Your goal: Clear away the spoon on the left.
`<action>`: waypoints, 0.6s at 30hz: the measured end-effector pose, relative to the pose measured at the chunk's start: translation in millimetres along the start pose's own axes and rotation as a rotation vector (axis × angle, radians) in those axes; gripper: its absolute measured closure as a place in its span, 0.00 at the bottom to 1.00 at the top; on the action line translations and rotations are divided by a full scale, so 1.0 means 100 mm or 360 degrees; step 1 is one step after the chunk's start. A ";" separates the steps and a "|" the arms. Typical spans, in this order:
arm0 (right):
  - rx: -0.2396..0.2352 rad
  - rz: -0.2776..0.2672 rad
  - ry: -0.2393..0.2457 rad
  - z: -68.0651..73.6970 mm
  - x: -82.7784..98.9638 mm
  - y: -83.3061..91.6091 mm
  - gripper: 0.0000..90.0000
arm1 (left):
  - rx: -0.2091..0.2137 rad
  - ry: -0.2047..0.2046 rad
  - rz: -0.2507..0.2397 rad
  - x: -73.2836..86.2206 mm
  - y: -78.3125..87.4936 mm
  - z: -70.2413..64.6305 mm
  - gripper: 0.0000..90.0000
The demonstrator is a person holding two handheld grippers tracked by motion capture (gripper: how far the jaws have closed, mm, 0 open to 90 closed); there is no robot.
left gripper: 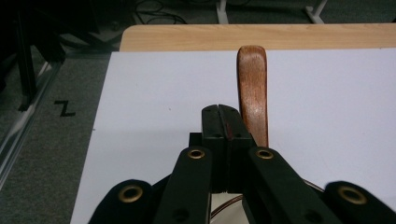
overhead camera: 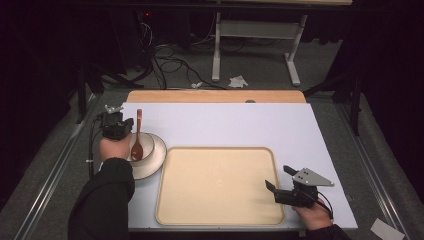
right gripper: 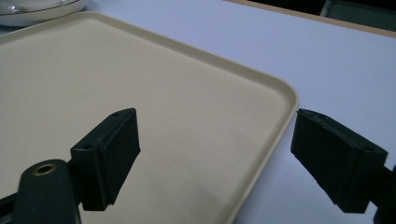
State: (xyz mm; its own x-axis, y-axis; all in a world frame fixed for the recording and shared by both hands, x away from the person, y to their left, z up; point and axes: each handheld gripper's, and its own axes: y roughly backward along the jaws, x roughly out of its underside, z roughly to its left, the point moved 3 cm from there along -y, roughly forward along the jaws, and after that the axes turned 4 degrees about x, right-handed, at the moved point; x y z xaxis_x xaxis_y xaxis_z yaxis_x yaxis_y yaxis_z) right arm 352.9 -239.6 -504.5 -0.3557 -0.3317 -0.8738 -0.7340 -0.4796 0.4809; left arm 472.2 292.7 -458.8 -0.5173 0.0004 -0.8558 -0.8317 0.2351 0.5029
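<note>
White table (overhead camera: 225,125) — tray (right gripper: 140,93) rim between right gripper's (right gripper: 233,154) spread jaws.

At the left of the high view my wooden spoon (overhead camera: 137,140) lies with its reddish-brown bowl end in the white plate (overhead camera: 156,157) and its slim handle running up the frame past the plate's far rim, over the pale counter (overhead camera: 225,120). The plate is round, with a thin dark line near its edge, and sits just beside the left rim of the beige tray (overhead camera: 172,155). The tray is a wide rounded rectangle with a raised lip, lying flat in the lower middle of the frame, its inside bare. In my left tool's view the spoon handle (left gripper: 252,93) rises just right of the jaws.
</note>
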 end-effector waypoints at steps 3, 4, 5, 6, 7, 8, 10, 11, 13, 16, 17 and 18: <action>-0.0005 0.0001 -0.0004 0.00 0.00 0.00 0.18 | -0.0022 0.0024 0.0031 -0.02 -0.05 0.01 1.00; -0.0004 0.0003 -0.0010 0.00 0.01 0.00 0.19 | -0.0042 0.0031 0.0041 -0.02 -0.06 0.02 1.00; -0.0002 0.0009 -0.0024 0.00 0.01 0.00 0.18 | -0.0033 0.0042 0.0049 -0.03 -0.07 0.03 1.00; -0.0002 0.0009 -0.0024 0.00 0.01 0.00 0.18 | -0.0033 0.0042 0.0049 -0.03 -0.07 0.03 1.00; -0.0003 0.0002 -0.0019 0.00 0.01 0.01 0.18 | -0.0037 0.0076 0.0071 -0.03 -0.09 0.05 1.00; -0.0003 0.0002 -0.0019 0.00 0.01 0.01 0.18 | -0.0037 0.0076 0.0071 -0.03 -0.09 0.05 1.00; 0.0000 -0.0002 -0.0019 0.00 0.01 0.01 0.18 | -0.0047 0.0081 0.0095 -0.03 -0.12 0.06 1.00; 0.0000 -0.0002 -0.0021 0.00 0.01 0.01 0.19 | -0.0077 0.0077 0.0110 -0.02 -0.14 0.06 1.00; -0.0004 0.0002 -0.0025 0.00 0.01 0.00 0.18 | -0.0098 0.0094 0.0139 0.00 -0.18 0.07 1.00; -0.0005 0.0004 -0.0020 0.00 0.01 0.00 0.19 | -0.0104 0.0112 0.0171 0.02 -0.23 0.07 1.00; -0.0004 0.0003 -0.0021 0.00 0.01 0.00 0.19 | -0.0105 0.0114 0.0179 0.02 -0.24 0.06 1.00; -0.0002 0.0005 -0.0025 0.00 0.01 0.00 0.18 | -0.0093 0.0118 0.0200 0.03 -0.26 0.05 1.00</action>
State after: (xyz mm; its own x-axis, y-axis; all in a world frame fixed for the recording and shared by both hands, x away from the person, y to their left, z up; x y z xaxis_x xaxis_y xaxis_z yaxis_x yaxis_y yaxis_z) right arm 352.7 -240.1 -505.6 -0.3670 -0.3207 -0.8732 -0.7319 -0.4797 0.4839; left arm 493.1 291.1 -474.5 -0.6296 -0.0459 -0.7755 -0.7687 0.1810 0.6134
